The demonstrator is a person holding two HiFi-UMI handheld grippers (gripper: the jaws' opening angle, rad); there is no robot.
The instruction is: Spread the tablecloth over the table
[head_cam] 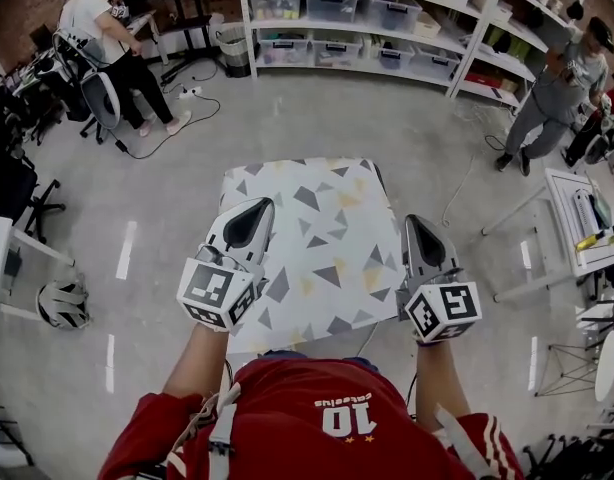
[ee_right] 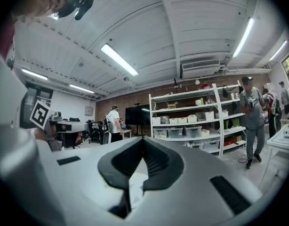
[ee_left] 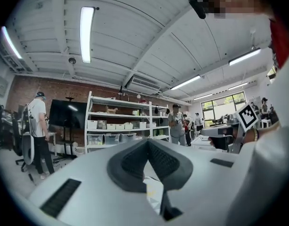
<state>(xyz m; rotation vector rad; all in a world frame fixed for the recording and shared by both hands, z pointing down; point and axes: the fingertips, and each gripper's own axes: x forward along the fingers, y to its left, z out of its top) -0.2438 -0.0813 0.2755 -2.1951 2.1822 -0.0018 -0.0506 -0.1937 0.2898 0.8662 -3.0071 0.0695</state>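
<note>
**Cloth down, both jaws shut above it**

Closest to the person, the near hem of the tablecloth (head_cam: pixel 312 253) lies at 6 o'clock. The triangle-print sheet covers the whole worktop, which is hidden beneath it. It looks thin, soft and light, likely to slide or wrinkle if dragged. For any straightening I'd pinch it at the near corners and lift rather than pull.

Above it, the left gripper (head_cam: pixel 257 208) hovers at 9 o'clock of the cloth's middle and the right gripper (head_cam: pixel 415 221) at 3 o'clock. Both are level, with jaws closed pad to pad. I can see nothing pinched; the print shows only through the gap under the tips.

Beyond, at 12 o'clock, storage shelves (head_cam: pixel 367 28) line the wall.
</note>
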